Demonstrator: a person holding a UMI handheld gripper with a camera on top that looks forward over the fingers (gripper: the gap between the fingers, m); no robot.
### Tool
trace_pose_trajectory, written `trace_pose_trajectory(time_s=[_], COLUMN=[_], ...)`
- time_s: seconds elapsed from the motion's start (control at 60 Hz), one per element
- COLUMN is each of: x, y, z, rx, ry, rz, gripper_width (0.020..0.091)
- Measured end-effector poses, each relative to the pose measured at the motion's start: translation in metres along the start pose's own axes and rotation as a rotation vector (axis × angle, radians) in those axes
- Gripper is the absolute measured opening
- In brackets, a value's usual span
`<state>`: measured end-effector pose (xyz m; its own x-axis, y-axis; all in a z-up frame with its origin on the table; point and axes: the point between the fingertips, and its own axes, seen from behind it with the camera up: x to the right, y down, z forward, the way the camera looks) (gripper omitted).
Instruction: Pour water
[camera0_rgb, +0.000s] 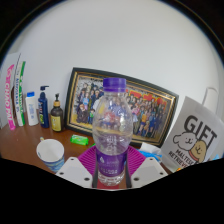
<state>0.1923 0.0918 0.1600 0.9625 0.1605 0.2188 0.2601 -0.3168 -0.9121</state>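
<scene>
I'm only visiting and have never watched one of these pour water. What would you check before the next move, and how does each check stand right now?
1. Bottle between the fingers: ok, it stands upright and centred between them.
2. Firm hold: cannot tell; the pads sit close at its base, but contact on both sides is unclear.
3. Cap: not ok for pouring, the purple cap is on.
4. Water inside: cannot tell; the clear bottle shows no obvious level.
5. Container to pour into: cannot tell; a white bowl sits to one side on the desk.
6. Surroundings: not ok; a framed photo stands right behind the bottle.
</scene>
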Motion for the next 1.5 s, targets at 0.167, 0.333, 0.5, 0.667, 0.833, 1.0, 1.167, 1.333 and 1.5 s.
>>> trace_pose_trajectory(time_s=[0.167,0.333,0.5,0.667,0.833,1.0,1.167,1.333,1.5], x=[-0.006,-0.003,-0.004,-0.003,-0.003,-0.031,-0.060,-0.075,-0.086], y=[0.044,0.077,0.080,0.099,0.089,0.055,0.027,0.011,0.010], z=[0.022,0.033,0.027,0.012,-0.046,-0.118,-0.181,-0.222,-0.237], rx=[-0.027,-0.018,0.007,-0.123,-0.234,-0.286,-0.288,-0.265,-0.253], ry=[-0.032,-0.039,-0.040,-0.016,0.079,0.094,0.096,0.131,0.148], rz=[0.137,0.215,0.221,0.238,0.228,0.174,0.129,0.113,0.149], gripper_width=[0.0378,0.0388,0.0485,0.0802,0.0855,0.0854,0.0854,0.0856,0.0857])
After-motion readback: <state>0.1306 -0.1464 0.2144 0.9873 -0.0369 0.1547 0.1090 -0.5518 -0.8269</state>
